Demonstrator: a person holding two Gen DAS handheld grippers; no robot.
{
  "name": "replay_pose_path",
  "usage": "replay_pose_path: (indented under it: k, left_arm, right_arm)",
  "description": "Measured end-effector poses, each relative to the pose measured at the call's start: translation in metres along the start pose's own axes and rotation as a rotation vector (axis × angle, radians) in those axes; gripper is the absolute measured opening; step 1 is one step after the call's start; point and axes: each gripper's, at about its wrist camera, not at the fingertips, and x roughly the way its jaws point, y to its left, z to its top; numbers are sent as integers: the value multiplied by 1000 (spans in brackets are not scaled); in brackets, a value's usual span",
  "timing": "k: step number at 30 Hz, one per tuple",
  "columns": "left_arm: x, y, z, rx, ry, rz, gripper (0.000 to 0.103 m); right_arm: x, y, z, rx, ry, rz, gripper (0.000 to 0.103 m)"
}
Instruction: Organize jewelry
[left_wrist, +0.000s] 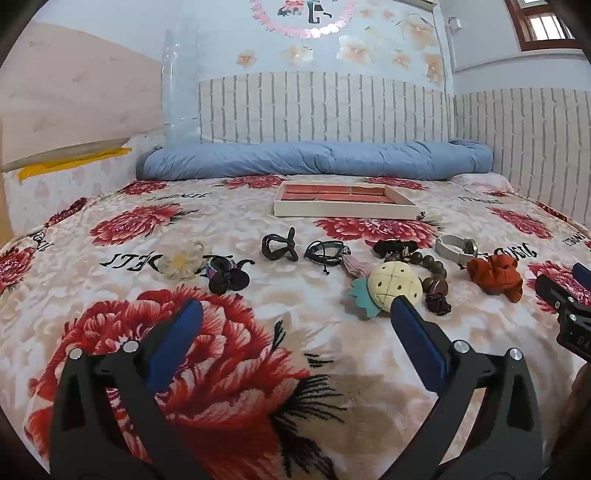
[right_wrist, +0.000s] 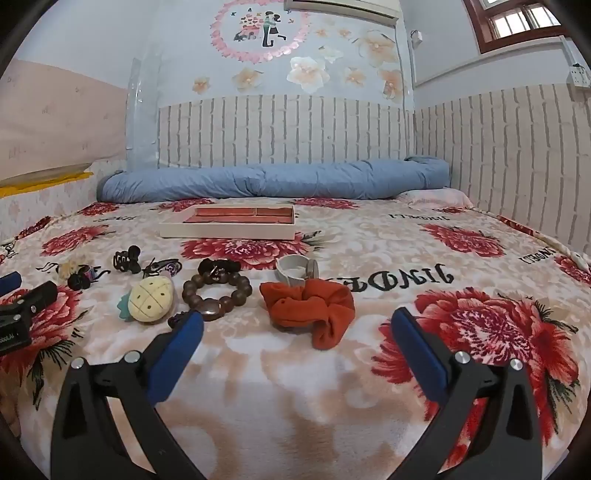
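Observation:
Several accessories lie in a row on the floral blanket. An orange scrunchie (right_wrist: 310, 308) (left_wrist: 496, 273) lies just ahead of my right gripper (right_wrist: 297, 319), which is open and empty. A brown bead bracelet (right_wrist: 218, 291) (left_wrist: 434, 269), a pineapple plush clip (right_wrist: 151, 299) (left_wrist: 395, 286), a white watch (right_wrist: 295, 271) (left_wrist: 456, 248), black claw clips (left_wrist: 279, 245) (right_wrist: 127, 260) and a daisy flower clip (left_wrist: 183, 262) lie nearby. My left gripper (left_wrist: 297, 306) is open and empty, short of the pineapple clip. A white jewelry tray (left_wrist: 345, 210) (right_wrist: 227, 229) with red lining sits farther back.
A rolled blue quilt (left_wrist: 314, 160) (right_wrist: 273, 181) lies along the brick-pattern wall behind the tray. The bed's left edge meets a low ledge with a yellow strip (left_wrist: 70, 162). The right gripper's body (left_wrist: 569, 310) shows at the right edge of the left wrist view.

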Motion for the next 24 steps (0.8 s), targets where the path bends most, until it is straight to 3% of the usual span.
replay_pose_path:
  k: [24]
  left_arm:
    - [-4, -3, 0, 3, -10, -3, 98]
  right_arm:
    - [-1, 0, 0, -3, -10, -2, 99]
